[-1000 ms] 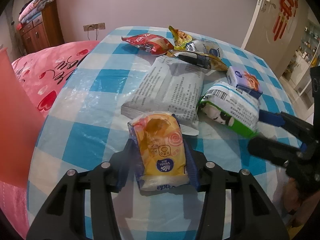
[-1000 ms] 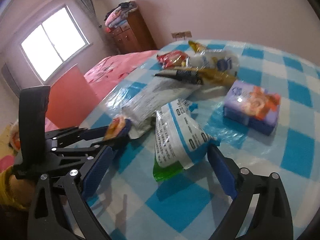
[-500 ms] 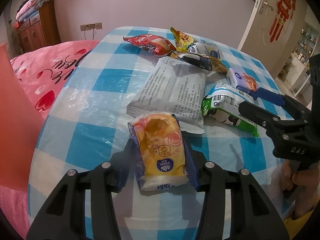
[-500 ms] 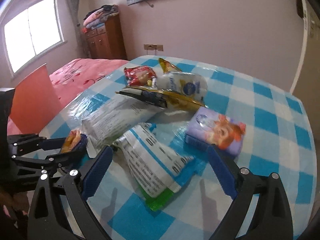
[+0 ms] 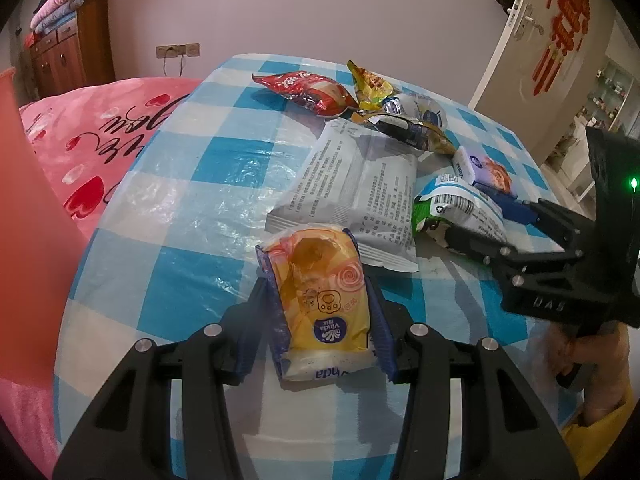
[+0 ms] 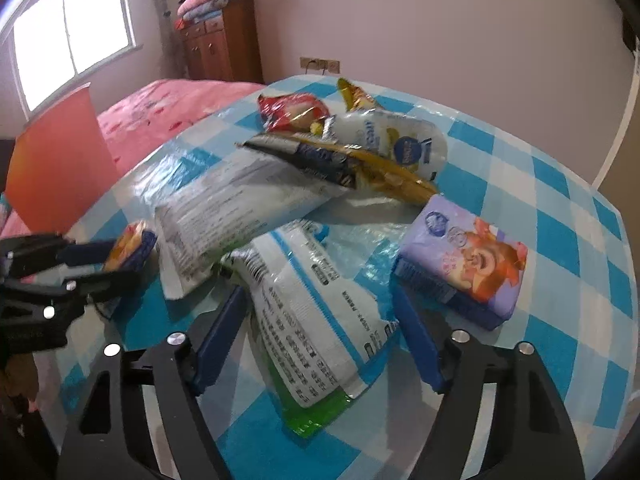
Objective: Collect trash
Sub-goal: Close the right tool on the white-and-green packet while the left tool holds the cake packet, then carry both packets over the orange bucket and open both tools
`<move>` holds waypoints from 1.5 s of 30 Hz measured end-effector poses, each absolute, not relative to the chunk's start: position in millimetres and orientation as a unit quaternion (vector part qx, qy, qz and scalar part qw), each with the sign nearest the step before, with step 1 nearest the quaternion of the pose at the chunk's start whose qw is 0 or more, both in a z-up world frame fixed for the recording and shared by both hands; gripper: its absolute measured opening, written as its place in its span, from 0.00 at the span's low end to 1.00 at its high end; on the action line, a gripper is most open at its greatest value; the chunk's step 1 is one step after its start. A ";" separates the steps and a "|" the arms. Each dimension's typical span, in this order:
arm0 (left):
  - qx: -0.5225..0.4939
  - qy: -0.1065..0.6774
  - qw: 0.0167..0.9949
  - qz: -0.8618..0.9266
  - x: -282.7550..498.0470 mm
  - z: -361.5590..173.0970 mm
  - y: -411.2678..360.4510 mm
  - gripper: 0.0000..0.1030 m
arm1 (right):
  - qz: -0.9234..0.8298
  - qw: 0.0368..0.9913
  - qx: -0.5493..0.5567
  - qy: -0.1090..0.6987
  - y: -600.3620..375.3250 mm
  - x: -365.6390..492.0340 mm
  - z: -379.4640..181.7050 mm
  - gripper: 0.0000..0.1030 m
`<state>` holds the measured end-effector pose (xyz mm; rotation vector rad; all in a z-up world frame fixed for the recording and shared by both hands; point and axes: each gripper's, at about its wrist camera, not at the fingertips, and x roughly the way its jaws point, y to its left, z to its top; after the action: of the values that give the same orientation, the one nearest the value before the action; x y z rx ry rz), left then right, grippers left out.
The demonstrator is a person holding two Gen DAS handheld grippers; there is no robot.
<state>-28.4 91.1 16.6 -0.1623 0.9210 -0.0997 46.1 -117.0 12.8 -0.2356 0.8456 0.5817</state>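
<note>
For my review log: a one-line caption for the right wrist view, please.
Right gripper closing around a white-and-green wrapper on the blue checked table.

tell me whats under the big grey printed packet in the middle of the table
The grey printed packet lies mostly on the checked tablecloth. Its near edge overlaps the green-and-white wrapper. A dark and gold wrapper lies on its far end. Anything beneath its middle is covered.
</note>
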 end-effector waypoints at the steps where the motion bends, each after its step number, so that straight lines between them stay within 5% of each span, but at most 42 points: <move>1: -0.079 0.443 0.892 -0.050 -28.5 16.5 92.0 0.48 | 0.278 0.864 -0.116 0.404 -115.7 43.9 12.3 0.67; 22: -0.094 0.417 0.899 -0.096 -40.2 19.7 101.9 0.48 | 0.236 0.879 -0.021 0.414 -130.3 14.5 14.4 0.42; 45: -0.120 0.366 0.913 -0.135 -62.6 52.8 121.9 0.48 | 0.212 0.880 0.110 0.411 -154.7 -12.8 50.0 0.40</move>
<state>-62.6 121.9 52.8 -0.2472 0.7550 -0.2788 -12.8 -154.7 50.0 0.2291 0.8573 0.4426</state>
